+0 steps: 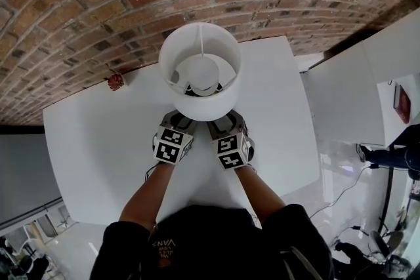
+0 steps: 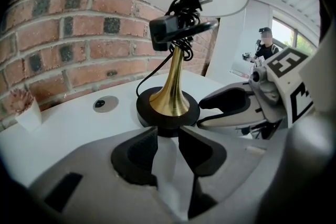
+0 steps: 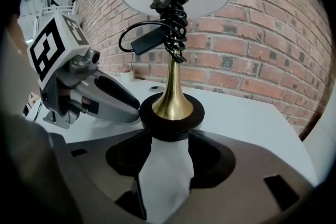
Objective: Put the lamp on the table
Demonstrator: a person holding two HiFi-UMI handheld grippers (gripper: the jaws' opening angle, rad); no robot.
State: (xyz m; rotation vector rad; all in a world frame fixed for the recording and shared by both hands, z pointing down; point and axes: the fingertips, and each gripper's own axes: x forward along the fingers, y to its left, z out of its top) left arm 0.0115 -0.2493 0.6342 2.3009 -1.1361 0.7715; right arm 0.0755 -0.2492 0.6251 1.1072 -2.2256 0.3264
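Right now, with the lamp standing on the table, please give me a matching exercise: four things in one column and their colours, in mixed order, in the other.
Things:
1. lamp shade
2. lamp stem
3. lamp base
4. small plant

Colours:
A. black
B. reddish
C. white
D. brass

Pairs: 1-C, 2-D, 3-A, 4-B.

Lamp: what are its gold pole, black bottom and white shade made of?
Pole: probably polished brass-coloured metal, golden with bright reflections. Bottom: matte black, painted metal or plastic, can't tell which. Shade: smooth, dull white, perhaps plastic or fabric.
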